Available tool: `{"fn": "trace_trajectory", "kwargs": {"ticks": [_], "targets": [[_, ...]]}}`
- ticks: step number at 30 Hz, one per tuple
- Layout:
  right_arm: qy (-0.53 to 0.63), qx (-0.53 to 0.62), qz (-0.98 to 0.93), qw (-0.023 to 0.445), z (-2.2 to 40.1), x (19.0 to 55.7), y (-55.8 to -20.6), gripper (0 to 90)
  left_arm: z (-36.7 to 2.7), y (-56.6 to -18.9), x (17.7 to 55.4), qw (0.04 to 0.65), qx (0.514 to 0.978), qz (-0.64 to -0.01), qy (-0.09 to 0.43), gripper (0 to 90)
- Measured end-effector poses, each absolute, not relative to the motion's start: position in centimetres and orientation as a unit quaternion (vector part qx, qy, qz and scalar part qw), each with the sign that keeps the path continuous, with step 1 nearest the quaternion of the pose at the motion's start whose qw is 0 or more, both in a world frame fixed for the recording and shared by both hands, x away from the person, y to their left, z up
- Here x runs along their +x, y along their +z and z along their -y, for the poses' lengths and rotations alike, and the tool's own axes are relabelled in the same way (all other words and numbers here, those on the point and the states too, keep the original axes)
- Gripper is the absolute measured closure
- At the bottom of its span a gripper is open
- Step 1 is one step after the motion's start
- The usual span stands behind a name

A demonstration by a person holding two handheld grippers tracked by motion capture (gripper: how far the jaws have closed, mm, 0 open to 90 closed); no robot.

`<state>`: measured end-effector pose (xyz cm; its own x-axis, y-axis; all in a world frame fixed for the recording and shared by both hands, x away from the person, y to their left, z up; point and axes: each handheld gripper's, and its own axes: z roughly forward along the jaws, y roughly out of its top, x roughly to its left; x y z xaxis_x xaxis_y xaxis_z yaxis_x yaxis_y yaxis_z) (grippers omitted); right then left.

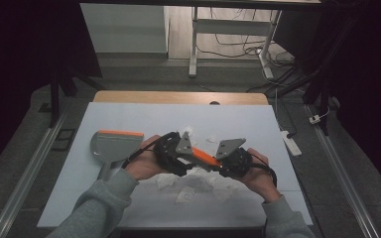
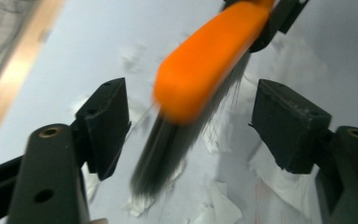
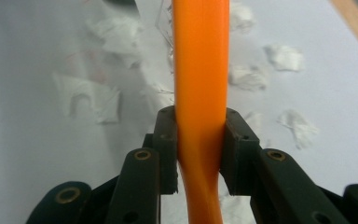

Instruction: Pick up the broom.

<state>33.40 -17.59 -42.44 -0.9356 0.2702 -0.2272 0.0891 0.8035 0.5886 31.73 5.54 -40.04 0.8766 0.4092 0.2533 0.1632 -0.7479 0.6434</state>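
An orange-backed hand brush (image 1: 204, 156) with dark grey bristles (image 2: 168, 154) hangs between the two grippers over the white table sheet (image 1: 129, 119). My right gripper (image 3: 199, 140) is shut on the brush's orange handle (image 3: 199, 60), with both pads pressed against its sides. My left gripper (image 2: 196, 123) is open: the brush head (image 2: 209, 56) sits between its jaws with a clear gap on each side. In the high view the left gripper (image 1: 188, 159) and right gripper (image 1: 218, 166) face each other closely at the table's middle. Torn white paper scraps (image 1: 186, 193) lie beneath them.
A grey dustpan with an orange lip (image 1: 114, 144) lies on the sheet to the left of the hands. More paper scraps (image 3: 93, 100) are scattered around the brush. A wooden table edge (image 1: 178, 96) runs along the back; a power strip (image 1: 291, 143) lies on the floor at the right.
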Motion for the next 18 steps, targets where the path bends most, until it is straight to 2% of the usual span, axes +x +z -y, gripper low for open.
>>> {"fn": "trace_trajectory", "kwargs": {"ticks": [7, 18], "targets": [[0.346, 0.124, -0.919, 0.140, 18.8, 34.0, -41.9, 70.7, -10.3, -39.9, 30.5, 0.360, 0.879, -0.247, 0.193, 26.5], [0.374, 0.167, -0.902, 0.138, 20.3, 35.4, -41.4, 70.7, -17.1, -44.2, 27.1, 0.367, 0.841, -0.343, 0.200, 25.9]]}}
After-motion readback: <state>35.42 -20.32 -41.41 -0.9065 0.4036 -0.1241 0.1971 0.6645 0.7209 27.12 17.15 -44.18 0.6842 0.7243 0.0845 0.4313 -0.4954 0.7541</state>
